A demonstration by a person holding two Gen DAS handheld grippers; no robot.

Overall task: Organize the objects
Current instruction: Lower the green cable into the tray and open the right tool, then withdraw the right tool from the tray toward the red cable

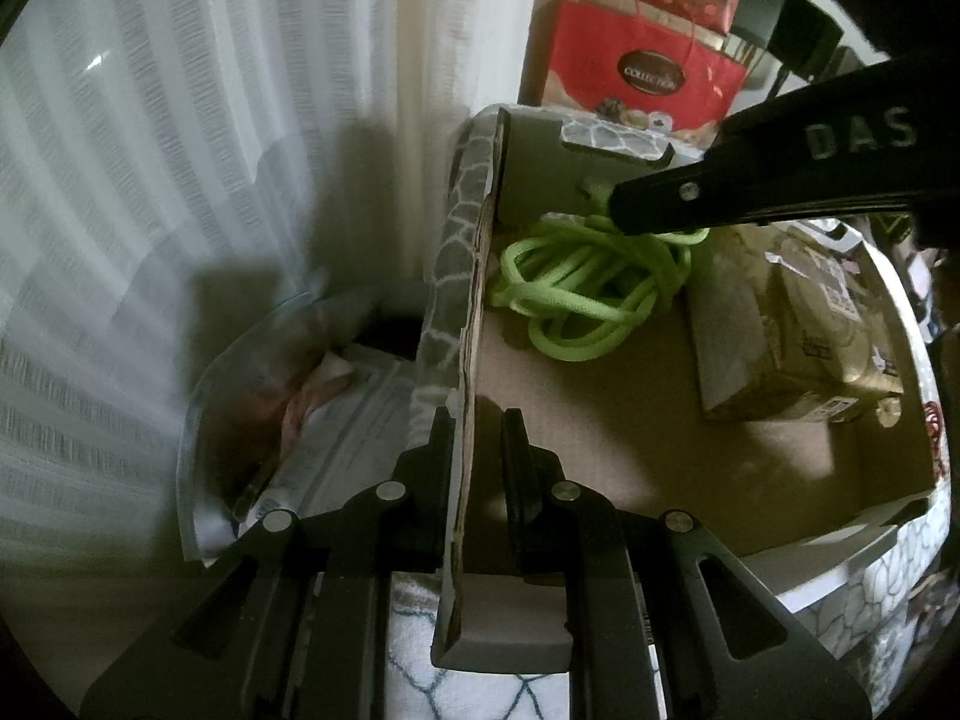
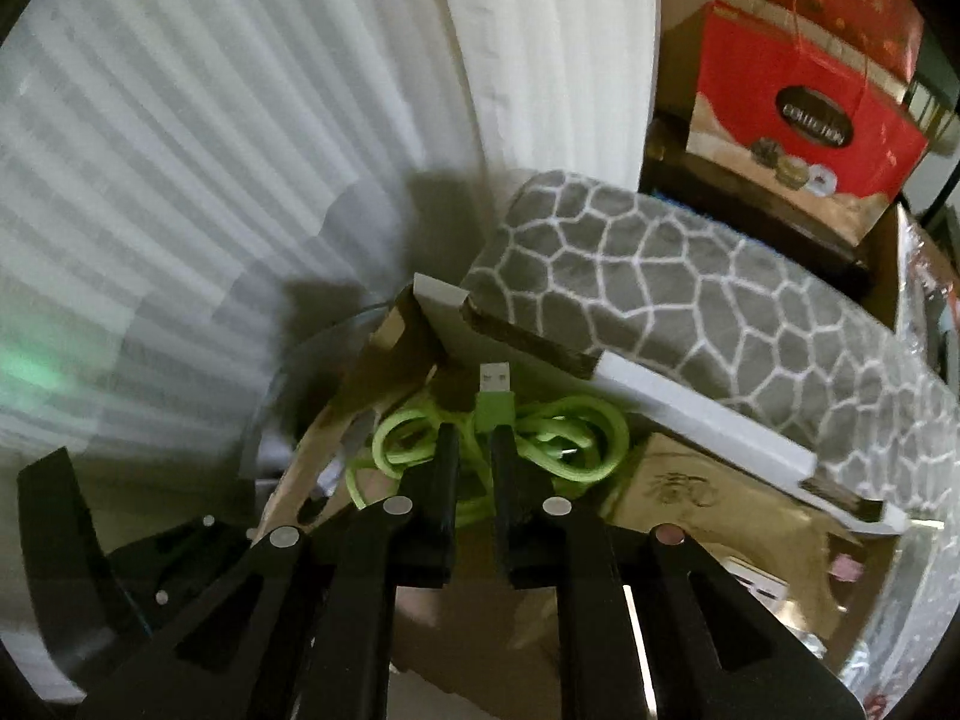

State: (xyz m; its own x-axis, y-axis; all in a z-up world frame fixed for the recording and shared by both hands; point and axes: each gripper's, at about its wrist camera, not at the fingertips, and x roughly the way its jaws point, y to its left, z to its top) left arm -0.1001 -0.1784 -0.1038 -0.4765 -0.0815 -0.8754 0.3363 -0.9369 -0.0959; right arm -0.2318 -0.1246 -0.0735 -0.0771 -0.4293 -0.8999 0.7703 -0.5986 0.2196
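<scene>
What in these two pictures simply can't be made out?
- Right wrist view: whether the right tool presses the green cable or has let go; its fingers cover the spot.
- Left wrist view: what lies in the clear bin beside the cardboard box; blurred, half hidden by the box wall that the left tool grips.
- Both views: print on the tan packet; too small and dim.

lime-green cable (image 2: 558, 444), grey white-veined blanket (image 2: 690, 294), red gift box (image 2: 798, 120)
</scene>
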